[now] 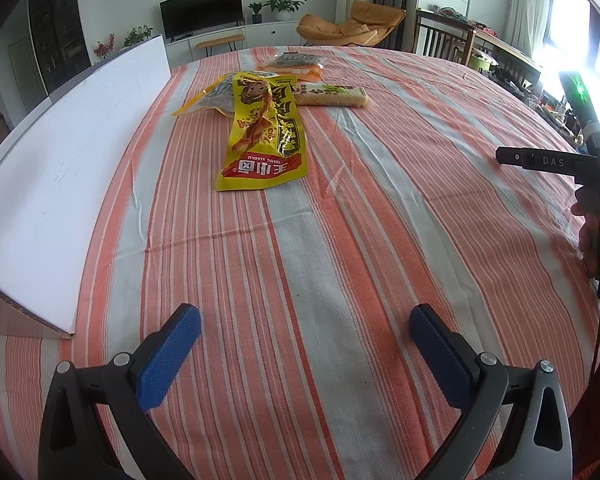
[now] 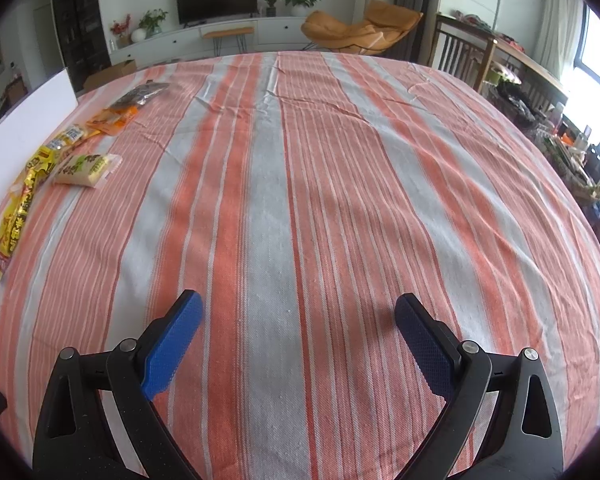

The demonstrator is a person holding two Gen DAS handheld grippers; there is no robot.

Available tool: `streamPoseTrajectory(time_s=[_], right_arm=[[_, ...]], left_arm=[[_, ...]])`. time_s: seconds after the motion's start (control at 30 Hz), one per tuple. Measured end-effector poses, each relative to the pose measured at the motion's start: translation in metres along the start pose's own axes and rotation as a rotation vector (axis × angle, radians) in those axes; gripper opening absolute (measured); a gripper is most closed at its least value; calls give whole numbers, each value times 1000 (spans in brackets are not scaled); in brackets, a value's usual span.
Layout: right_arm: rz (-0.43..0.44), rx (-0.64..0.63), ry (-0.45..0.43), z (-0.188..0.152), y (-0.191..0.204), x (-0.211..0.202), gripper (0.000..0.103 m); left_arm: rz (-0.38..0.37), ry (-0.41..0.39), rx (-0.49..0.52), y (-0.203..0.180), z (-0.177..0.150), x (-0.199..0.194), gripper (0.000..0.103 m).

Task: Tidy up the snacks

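Observation:
Several snack packs lie on the striped tablecloth (image 1: 340,240). A long yellow pack (image 1: 266,136) lies nearest, with a second yellow pack (image 1: 216,98) behind it, a pale rice-cracker pack (image 1: 332,95) to its right and an orange pack (image 1: 296,65) beyond. In the right wrist view they sit at the far left: yellow pack (image 2: 22,204), pale pack (image 2: 86,170), orange pack (image 2: 112,120), and a dark pack (image 2: 144,94). My left gripper (image 1: 306,320) is open and empty, well short of the yellow pack. My right gripper (image 2: 298,308) is open and empty over bare cloth.
A white cardboard box (image 1: 68,168) stands along the left edge of the table. The right hand-held gripper's body (image 1: 580,160) shows at the right edge of the left wrist view. Chairs and a side table (image 2: 500,60) stand beyond the far right.

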State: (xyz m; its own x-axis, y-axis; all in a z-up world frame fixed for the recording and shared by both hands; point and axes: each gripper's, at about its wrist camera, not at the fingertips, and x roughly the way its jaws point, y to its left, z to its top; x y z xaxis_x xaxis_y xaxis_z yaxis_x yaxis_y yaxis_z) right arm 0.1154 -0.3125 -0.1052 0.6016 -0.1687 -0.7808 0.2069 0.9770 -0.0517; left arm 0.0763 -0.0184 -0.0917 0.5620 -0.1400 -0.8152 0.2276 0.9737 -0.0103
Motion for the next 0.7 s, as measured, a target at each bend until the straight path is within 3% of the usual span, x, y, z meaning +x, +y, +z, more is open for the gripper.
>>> streamPoseTrajectory(time_s=[0.7], right_arm=[[6, 5, 2, 0, -2, 0, 98]], left_arm=[[8, 26, 11, 12, -19, -16, 103]])
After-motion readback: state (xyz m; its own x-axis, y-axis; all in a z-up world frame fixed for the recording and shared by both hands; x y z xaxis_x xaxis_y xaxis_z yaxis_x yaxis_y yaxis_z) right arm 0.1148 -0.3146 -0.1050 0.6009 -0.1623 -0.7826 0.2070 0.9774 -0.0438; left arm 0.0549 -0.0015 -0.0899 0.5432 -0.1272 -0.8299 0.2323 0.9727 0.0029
